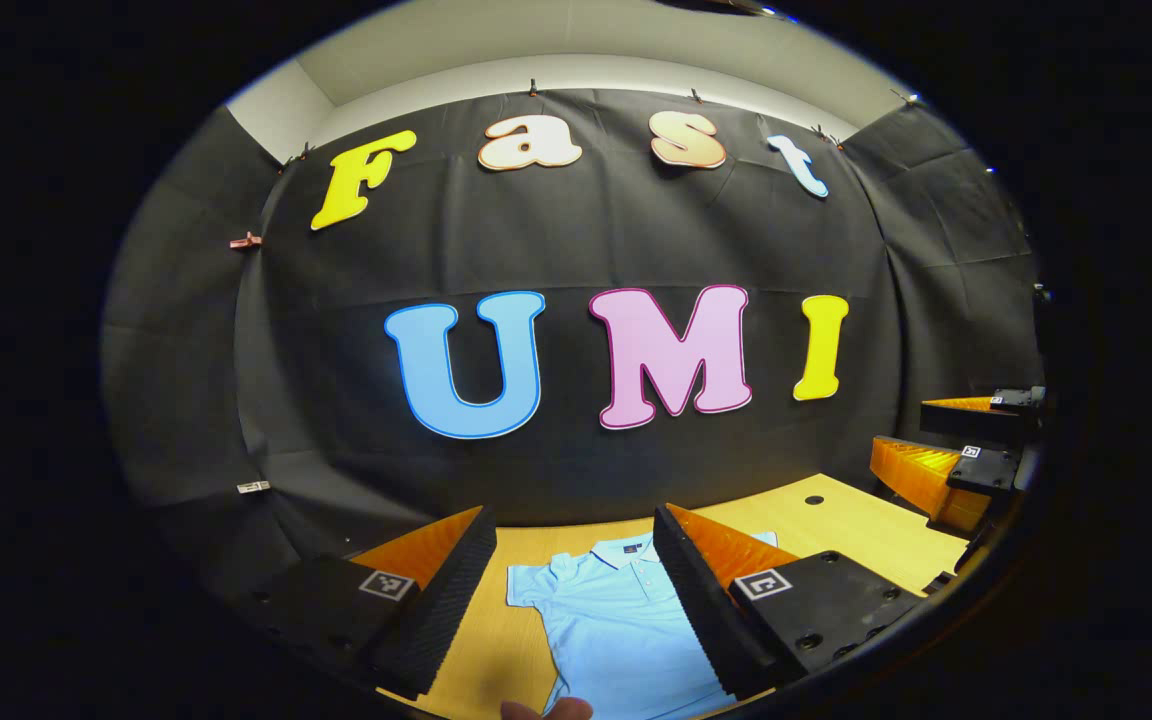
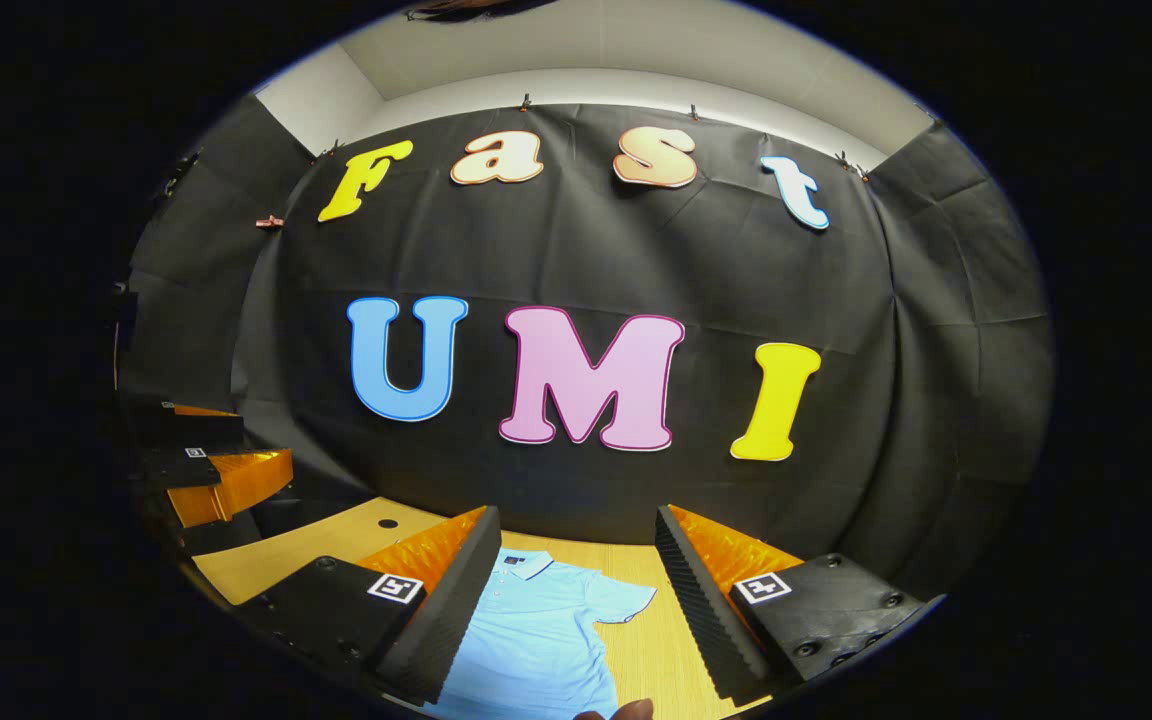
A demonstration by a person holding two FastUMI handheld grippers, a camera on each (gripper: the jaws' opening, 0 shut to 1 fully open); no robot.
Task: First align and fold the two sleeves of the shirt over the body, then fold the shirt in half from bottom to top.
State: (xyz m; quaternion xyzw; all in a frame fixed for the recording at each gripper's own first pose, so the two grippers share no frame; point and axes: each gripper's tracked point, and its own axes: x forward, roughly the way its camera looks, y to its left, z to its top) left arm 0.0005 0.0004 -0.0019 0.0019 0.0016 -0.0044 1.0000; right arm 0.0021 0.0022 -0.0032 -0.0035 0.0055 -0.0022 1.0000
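Light blue, the shirt (image 1: 616,625) lies flat and unfolded on the wooden desk (image 1: 866,540), collar toward the wall, while I hold my left gripper (image 1: 576,600) and right gripper (image 2: 576,610) above it, each with fingers spread wide and holding nothing.

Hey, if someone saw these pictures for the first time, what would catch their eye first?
Probably the light blue shirt, lying flat with both sleeves spread on the wooden table, collar toward the wall. Next, the two grippers held above it: the left gripper over the shirt's left side and the right gripper over the other sleeve, both with jaws wide open and holding nothing.
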